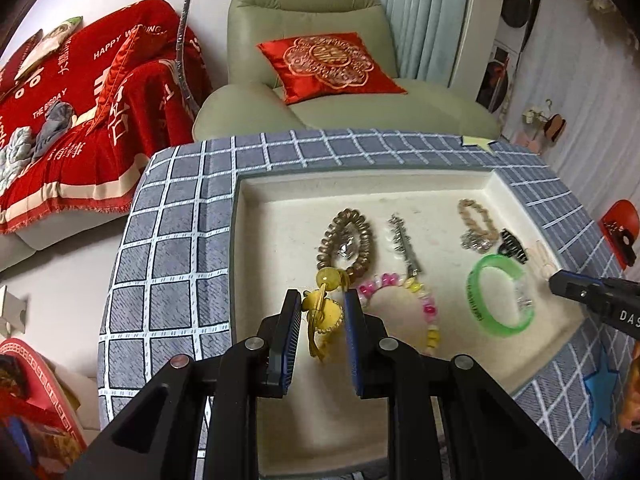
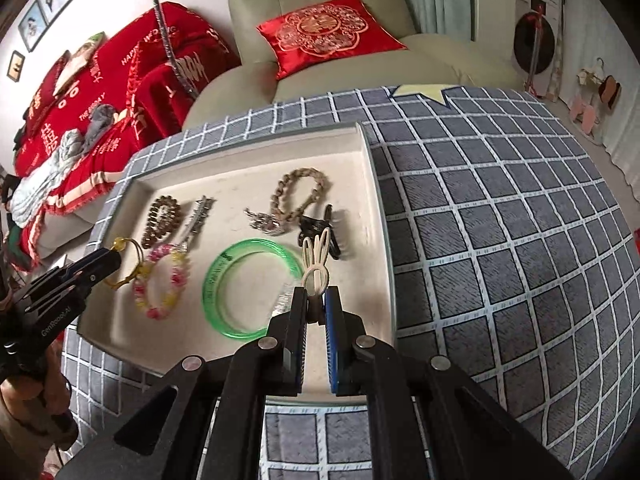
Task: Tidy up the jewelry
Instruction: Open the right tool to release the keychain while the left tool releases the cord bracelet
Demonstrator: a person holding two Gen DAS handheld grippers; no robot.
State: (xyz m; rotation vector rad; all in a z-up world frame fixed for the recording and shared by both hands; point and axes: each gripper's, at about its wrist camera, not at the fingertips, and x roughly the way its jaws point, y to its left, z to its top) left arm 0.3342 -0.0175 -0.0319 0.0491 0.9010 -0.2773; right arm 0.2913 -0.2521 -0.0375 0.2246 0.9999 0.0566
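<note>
Two hand-held grippers hung over a cream jewelry tray set on a table covered in a grey checked cloth. The left hand-held gripper was closed on a yellow beaded charm, its pads pressing the piece from both sides above the tray's near-left part. The right hand-held gripper was clamped shut on a cream looped hair clip, whose loops stuck out beyond the fingertips over the tray's right side. Just beside the left gripper lay a pink-and-yellow bead bracelet; a green bangle lay between the two grippers. Farther back in the tray rested a brown bead bracelet, a silver hairpin, a tan chain bracelet and a black claw clip. A green armchair with a red cushion stood behind the table.
</note>
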